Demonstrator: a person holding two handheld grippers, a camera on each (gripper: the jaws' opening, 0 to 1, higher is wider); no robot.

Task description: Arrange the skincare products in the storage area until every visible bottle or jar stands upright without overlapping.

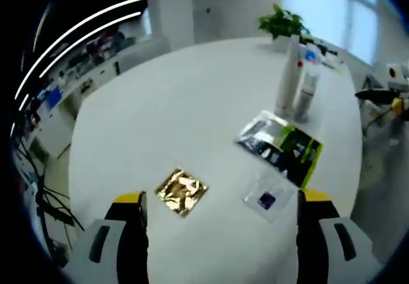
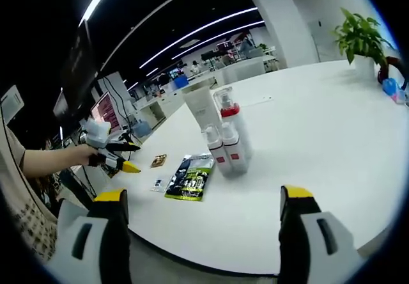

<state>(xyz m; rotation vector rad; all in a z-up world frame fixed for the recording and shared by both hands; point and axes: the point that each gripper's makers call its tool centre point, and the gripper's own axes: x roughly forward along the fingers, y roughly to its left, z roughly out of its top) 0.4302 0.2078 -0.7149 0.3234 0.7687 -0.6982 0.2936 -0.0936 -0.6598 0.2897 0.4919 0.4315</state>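
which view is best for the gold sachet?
Left gripper view: the gold sachet lies flat on the white table, close ahead between the open left claw tips, foil pattern visible. In the right gripper view it is a tiny brown patch beside the left claw, with no detail.

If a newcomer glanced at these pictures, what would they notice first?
Probably the cluster of white bottles standing upright mid-table, one with a red collar. Next, the dark sachet with green print lying flat beside them, and the small gold packet just ahead of the left hand-held gripper.
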